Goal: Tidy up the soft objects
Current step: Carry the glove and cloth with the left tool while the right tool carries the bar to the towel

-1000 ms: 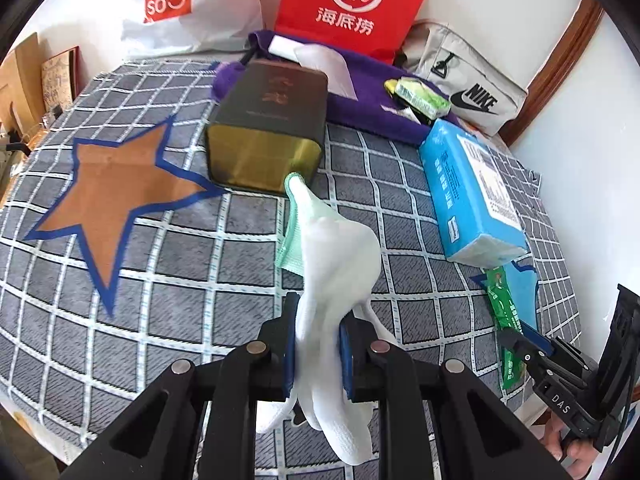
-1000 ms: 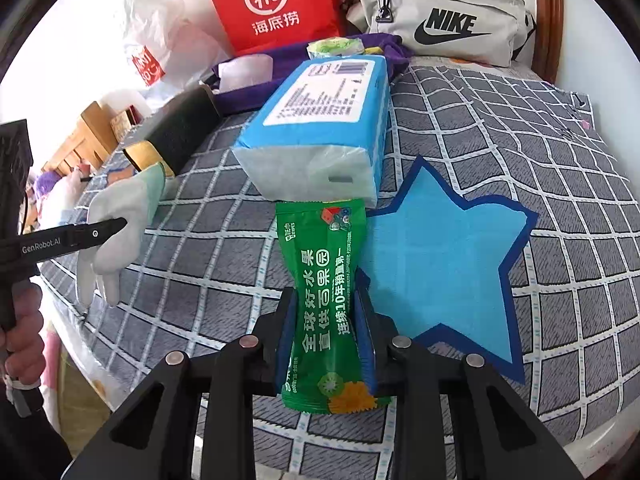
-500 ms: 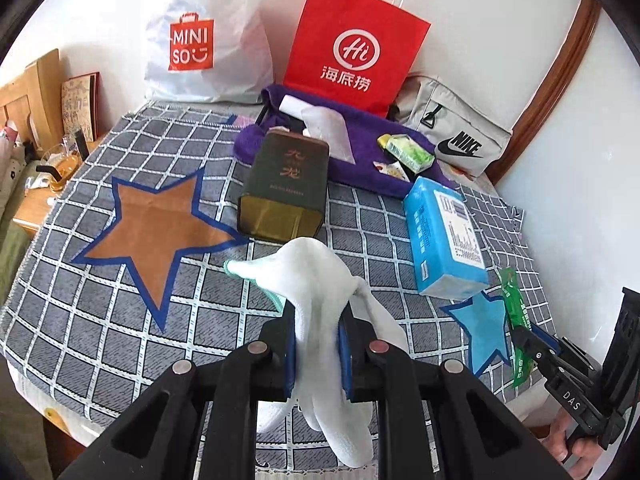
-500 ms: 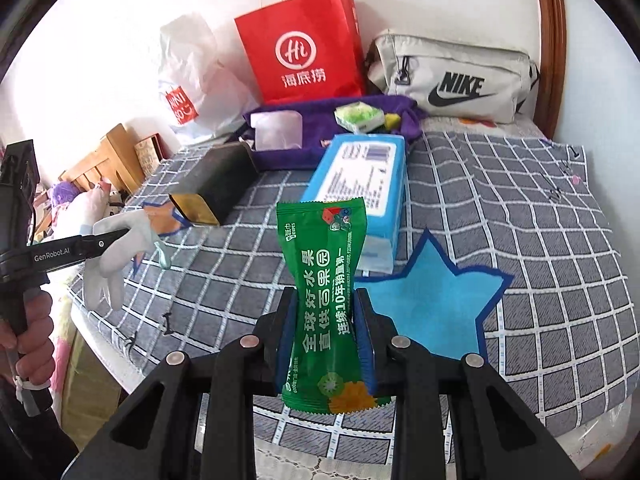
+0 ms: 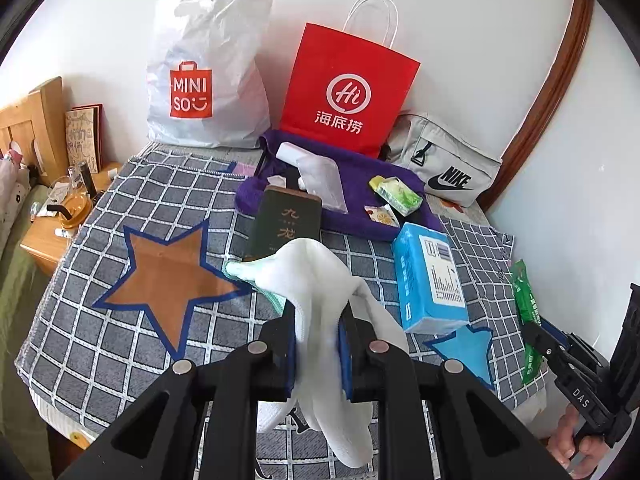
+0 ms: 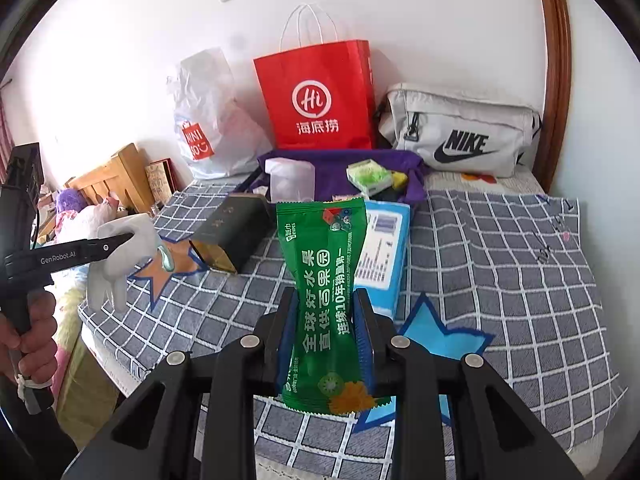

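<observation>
Behind the lifted white cloth [image 5: 320,300], dark box [image 5: 288,224], blue tissue pack [image 5: 430,280]

The white cloth [image 5: 320,312] hides the front end of the dark box [image 5: 288,220] in the left wrist view, and its lower part is cut off behind the left gripper [image 5: 318,354]. The green packet [image 6: 326,300] covers part of the blue tissue pack [image 6: 384,248] behind it; small print on that pack is too small to read
</observation>
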A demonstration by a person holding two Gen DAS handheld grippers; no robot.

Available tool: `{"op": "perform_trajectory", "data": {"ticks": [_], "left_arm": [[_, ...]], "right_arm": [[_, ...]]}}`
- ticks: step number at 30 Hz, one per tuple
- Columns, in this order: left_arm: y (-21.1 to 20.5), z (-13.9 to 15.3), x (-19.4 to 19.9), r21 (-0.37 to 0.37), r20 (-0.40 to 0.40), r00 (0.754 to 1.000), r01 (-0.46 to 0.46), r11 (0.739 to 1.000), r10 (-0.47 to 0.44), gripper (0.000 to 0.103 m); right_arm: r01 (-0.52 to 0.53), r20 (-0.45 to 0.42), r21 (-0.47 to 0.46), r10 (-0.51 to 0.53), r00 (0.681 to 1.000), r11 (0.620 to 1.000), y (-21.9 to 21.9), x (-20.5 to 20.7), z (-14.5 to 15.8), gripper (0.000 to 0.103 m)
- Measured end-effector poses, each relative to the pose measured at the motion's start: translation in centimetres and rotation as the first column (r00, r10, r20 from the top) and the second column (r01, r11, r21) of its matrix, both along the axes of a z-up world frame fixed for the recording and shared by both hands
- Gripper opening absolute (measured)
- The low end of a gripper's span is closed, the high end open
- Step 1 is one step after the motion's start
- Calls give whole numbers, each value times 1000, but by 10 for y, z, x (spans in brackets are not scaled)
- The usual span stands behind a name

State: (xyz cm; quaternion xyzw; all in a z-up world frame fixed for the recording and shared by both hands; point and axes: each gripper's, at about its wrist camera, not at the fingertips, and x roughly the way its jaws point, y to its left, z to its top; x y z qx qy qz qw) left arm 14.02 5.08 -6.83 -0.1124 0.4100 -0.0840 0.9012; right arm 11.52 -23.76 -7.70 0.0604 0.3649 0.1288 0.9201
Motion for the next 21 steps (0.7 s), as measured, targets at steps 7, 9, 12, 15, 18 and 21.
{"op": "perform_trajectory", "data": {"ticks": [7,9,12,15,18,21], "left_arm": [[-2,16,15,2,21,1000,-1,1000,1,16],[-3,20,19,6,27,1000,1,1000,-1,16],[-5,24,28,10,32,999,0,1000,0,16],[-6,29,36,11,38,999,-3,1000,2,16],[-7,31,47,20,37,999,-6,1000,5,16],[-9,31,60,50,32,999,-10,999,9,16]], "right_arm": [[-12,38,-7,12,999,1000,0,17,21,28],[-16,43,-10,17,999,1000,0,23,25,28],[-25,49,-13,26,998,1000,0,34,31,28],[-32,52,-13,32,998,999,2,46,34,28],[-38,53,-20,39,998,999,3,60,36,28],[-37,54,-14,38,998,999,2,74,38,28]]}}
